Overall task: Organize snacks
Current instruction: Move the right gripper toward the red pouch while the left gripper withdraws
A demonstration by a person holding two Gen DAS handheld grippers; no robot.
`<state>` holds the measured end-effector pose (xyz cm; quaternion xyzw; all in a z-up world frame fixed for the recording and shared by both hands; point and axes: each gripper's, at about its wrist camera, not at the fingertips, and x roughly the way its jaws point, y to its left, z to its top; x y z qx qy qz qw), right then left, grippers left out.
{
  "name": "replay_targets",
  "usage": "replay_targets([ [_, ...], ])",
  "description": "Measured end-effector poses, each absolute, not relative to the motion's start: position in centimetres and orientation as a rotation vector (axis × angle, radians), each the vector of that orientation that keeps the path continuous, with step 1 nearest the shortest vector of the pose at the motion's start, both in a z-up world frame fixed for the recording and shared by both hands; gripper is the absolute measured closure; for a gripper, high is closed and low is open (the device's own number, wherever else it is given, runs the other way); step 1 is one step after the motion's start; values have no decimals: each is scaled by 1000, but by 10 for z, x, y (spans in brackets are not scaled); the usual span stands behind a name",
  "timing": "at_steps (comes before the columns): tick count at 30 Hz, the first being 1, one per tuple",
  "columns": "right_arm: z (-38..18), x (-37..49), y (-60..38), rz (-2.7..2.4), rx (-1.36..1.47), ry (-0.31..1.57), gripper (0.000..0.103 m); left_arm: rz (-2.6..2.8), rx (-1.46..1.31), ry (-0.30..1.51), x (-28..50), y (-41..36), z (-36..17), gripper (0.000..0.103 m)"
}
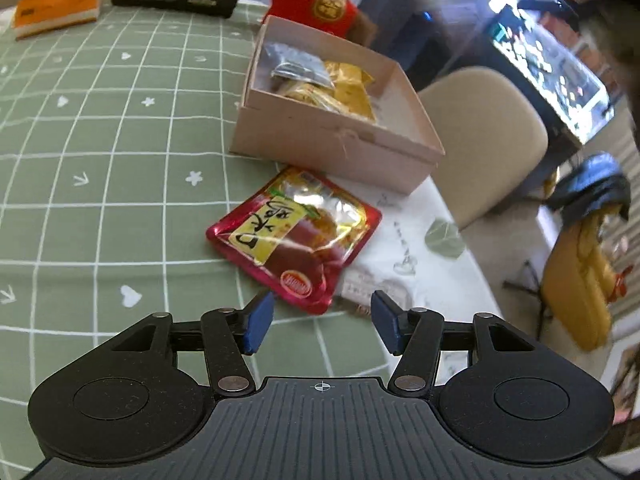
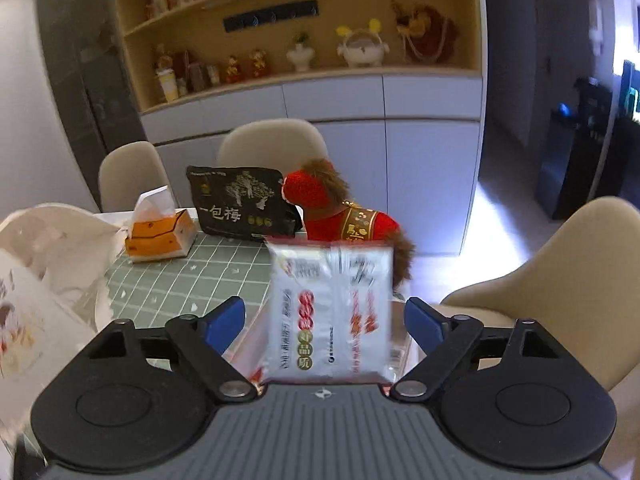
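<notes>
left wrist view: cardboard box [image 1: 340, 136] on green grid tablecloth [image 1: 100, 160], holding a grey foil packet [image 1: 298, 66] on top of yellow packets [image 1: 352, 88]. red snack pouch [image 1: 296, 236] flat on the cloth just in front of the box, partly over a white paper [image 1: 416, 232]. left gripper [image 1: 322, 322] above the pouch's near corner, pads [image 1: 258, 320] parted, nothing between them, touching nothing. only here: box contents and red pouch.

right wrist view: white snack packet [image 2: 330, 308] upright and blurred between the blue pads [image 2: 224, 322] of the right gripper [image 2: 324, 324], jaws spread wide, gaps on both sides, packet released. only here: shelving [image 2: 296, 28], white bag [image 2: 52, 264] at left. seen in both views: orange tissue box [image 2: 160, 236], black pouch [image 2: 240, 204], red plush toy [image 2: 340, 208].
</notes>
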<state>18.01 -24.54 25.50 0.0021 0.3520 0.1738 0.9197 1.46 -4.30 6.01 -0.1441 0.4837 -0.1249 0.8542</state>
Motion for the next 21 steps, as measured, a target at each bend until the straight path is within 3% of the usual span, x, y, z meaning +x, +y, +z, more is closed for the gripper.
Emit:
replay_targets([
  [4, 230, 167, -250, 390, 22, 760, 16, -261, -273, 1025, 11, -40, 53, 47],
  [9, 156, 132, -258, 384, -76, 888, 16, -230, -346, 1065, 18, -29, 44, 51],
  [15, 80, 116, -245, 438, 174, 1165, 16, -109, -395, 1012, 12, -4, 50, 52],
  [20, 55, 114, -198, 367, 254, 1250, 16, -14, -347, 1033, -6, 18, 50, 52],
  [21, 51, 115, -187, 337, 245, 1250, 9, -7, -350, 1036, -11, 23, 49, 52],
])
